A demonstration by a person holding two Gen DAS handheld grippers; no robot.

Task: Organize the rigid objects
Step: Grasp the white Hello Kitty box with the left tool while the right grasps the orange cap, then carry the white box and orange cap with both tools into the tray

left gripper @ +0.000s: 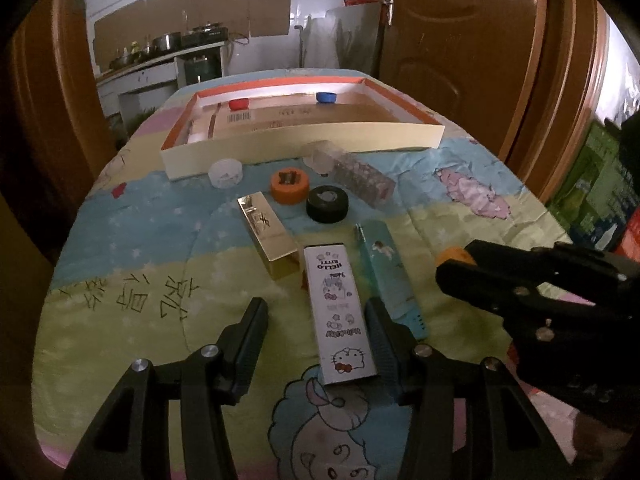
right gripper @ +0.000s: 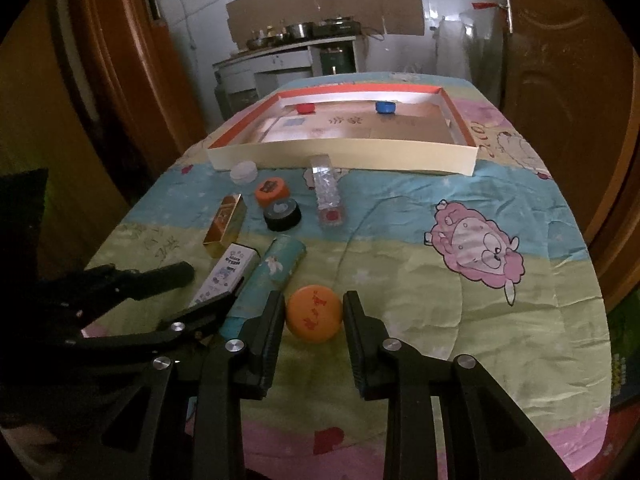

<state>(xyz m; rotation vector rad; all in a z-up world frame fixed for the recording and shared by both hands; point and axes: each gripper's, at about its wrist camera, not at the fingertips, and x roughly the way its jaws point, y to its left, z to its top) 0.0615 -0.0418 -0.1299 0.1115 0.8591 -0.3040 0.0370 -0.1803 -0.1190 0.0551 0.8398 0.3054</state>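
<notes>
Left gripper [left gripper: 316, 332]: jaws stand wide apart around the near end of the white Hello Kitty box [left gripper: 339, 314]; the right finger sits just beside the box edge, the left finger well clear of it, nothing clamped.
Gold box [left gripper: 269, 235]: at 11 o'clock from the Hello Kitty box, lying flat on the quilt.
White cap [left gripper: 225, 173]: at 11 o'clock from the gold box, just before the tray's near wall.
Orange cap with dark print [left gripper: 289, 186]: at 1 o'clock from the gold box, touching the black cap [left gripper: 327, 203].
Clear box [left gripper: 352, 171]: at 1 o'clock from the black cap, lying on its side near the tray.
Teal box [left gripper: 394, 276]: just beside the Hello Kitty box, at its 3 o'clock.
Tray [right gripper: 344, 157]: shallow, orange-rimmed, at 12 o'clock; a red cap [right gripper: 305, 108] and a blue cap [right gripper: 386, 107] sit along its far wall.
Right gripper [right gripper: 313, 312]: both pads pressed against the sides of the orange lid [right gripper: 314, 312], which rests on the quilt [right gripper: 480, 320].
</notes>
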